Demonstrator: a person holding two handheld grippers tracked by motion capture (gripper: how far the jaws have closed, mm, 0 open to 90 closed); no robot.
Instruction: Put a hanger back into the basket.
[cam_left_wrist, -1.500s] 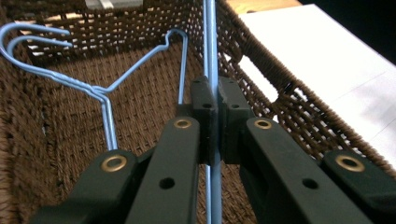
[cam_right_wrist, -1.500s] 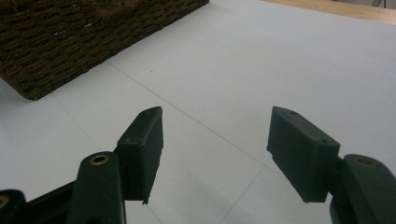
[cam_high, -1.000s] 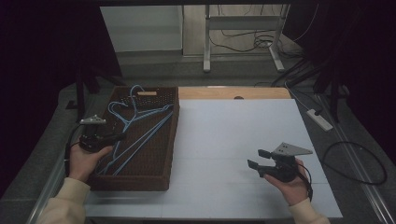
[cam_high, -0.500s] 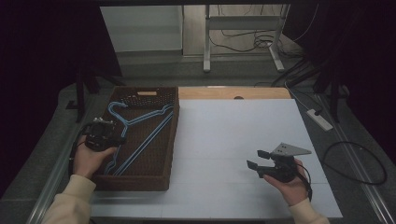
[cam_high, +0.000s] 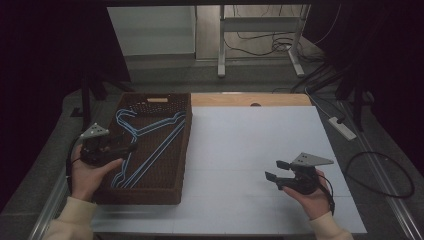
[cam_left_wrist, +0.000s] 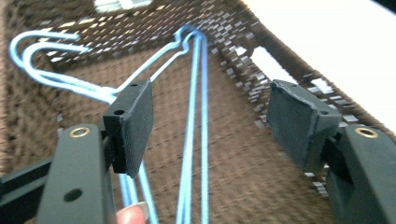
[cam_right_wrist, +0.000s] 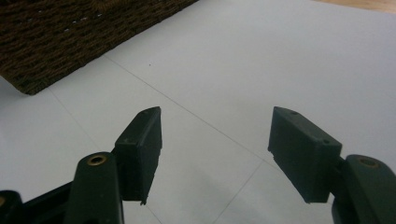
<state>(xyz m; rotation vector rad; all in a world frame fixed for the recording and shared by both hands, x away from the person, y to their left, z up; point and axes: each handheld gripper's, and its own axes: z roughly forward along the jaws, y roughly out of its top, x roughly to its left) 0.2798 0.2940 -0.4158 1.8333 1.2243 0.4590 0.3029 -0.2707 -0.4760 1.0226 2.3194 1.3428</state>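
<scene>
Blue wire hangers (cam_high: 147, 145) in brown basket (cam_high: 150, 191)

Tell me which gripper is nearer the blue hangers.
Left. The left gripper hangs open over the blue hangers in the basket; the right gripper sits open over the white mat, well apart.

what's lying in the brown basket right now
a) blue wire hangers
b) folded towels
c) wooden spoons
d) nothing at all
a: the woven brown basket holds thin blue wire hangers, their hooks pointing toward its far end, and the left gripper hangs open just above them.
</scene>
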